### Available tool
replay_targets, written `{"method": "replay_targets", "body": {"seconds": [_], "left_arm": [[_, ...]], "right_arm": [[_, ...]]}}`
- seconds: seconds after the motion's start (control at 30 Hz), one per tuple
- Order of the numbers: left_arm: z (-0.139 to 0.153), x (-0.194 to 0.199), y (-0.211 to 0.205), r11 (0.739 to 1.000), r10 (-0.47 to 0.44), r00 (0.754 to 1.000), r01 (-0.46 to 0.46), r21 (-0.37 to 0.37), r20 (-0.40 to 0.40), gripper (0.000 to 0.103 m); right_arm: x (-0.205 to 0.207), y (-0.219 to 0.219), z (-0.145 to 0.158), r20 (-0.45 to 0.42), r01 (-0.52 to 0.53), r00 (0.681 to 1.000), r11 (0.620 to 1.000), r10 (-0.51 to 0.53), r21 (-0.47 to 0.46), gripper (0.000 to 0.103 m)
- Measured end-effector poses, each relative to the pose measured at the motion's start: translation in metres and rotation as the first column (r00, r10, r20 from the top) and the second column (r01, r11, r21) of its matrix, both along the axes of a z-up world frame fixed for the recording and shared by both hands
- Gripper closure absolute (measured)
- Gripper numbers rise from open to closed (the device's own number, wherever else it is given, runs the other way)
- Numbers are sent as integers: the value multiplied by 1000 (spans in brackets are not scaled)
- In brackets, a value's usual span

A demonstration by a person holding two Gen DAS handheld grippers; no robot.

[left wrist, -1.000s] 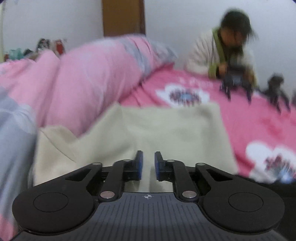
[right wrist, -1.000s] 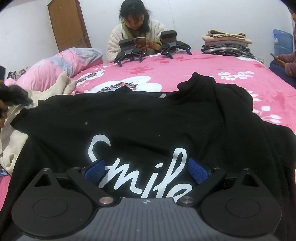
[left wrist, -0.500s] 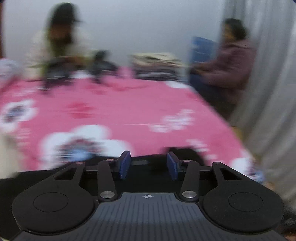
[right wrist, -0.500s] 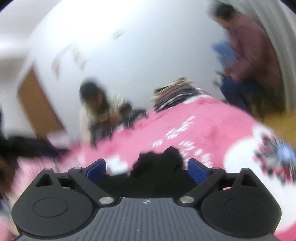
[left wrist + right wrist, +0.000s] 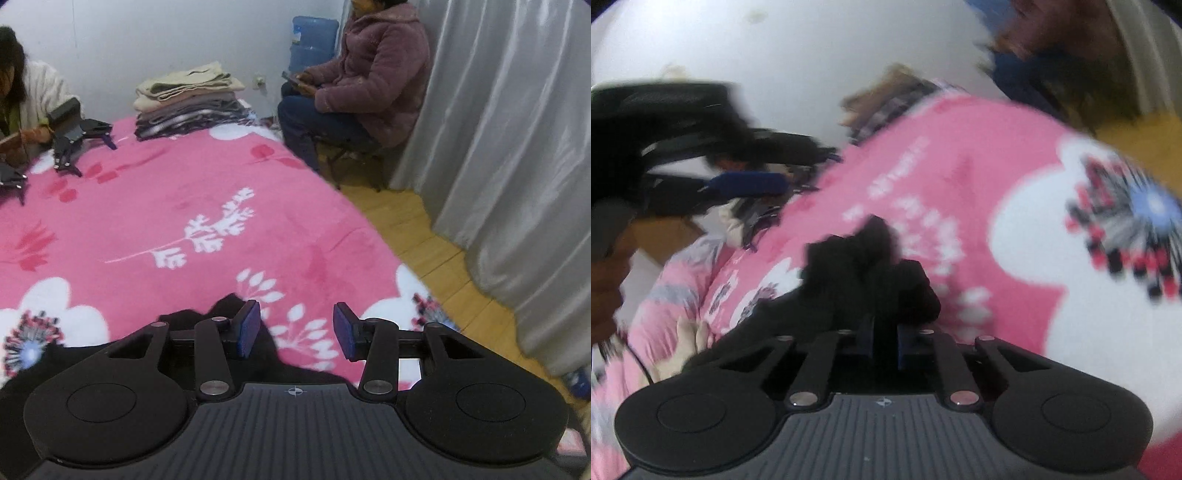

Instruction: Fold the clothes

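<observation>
Right wrist view, blurred, right claw (image 5: pixel 884 345) closing, seemingly on bunched black shirt (image 5: pixel 864 266), left claw (image 5: pixel 293 329) parted over its edge.

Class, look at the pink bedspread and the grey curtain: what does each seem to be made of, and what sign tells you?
Pink bedspread: probably plush fleece, matt; a soft, fuzzy nap blurs the edges of its white flower print.
Grey curtain: probably a satin-like synthetic, glossy; bright sheen runs along its long hanging folds.
</observation>
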State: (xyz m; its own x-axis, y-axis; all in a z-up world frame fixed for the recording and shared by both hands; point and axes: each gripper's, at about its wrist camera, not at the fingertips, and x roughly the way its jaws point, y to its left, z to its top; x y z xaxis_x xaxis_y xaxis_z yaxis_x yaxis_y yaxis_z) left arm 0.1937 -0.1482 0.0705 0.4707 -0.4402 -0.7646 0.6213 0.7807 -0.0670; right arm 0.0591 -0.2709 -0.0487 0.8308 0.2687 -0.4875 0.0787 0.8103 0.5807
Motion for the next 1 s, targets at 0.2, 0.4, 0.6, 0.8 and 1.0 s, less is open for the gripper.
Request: {"method": "replay_targets", "body": {"seconds": [0.2, 0.4, 0.6, 0.8, 1.0], "left_arm": [[3, 1, 22, 997, 50, 998, -48, 60, -30, 59], [-18, -4, 26, 982, -51, 993, 68, 173, -102, 59], [-56, -25, -3, 921, -220, 975, 213, 327, -15, 42], [-79, -43, -16, 860, -380, 925, 359, 362, -14, 43], [-86, -39, -11, 856, -321, 938, 347, 382, -133, 58]], "right_arm": [[-6, 66, 20, 117, -250, 951, 934, 287, -256, 90], [-4, 108, 15, 60, -397, 895, 851, 441, -344, 88], [-3, 121, 8, 17, -425, 883, 812, 470, -401, 88], [-3, 118, 3, -11, -427, 890, 824, 456, -371, 88], [-5, 126, 2, -29, -442, 881, 798, 473, -410, 87]]}}
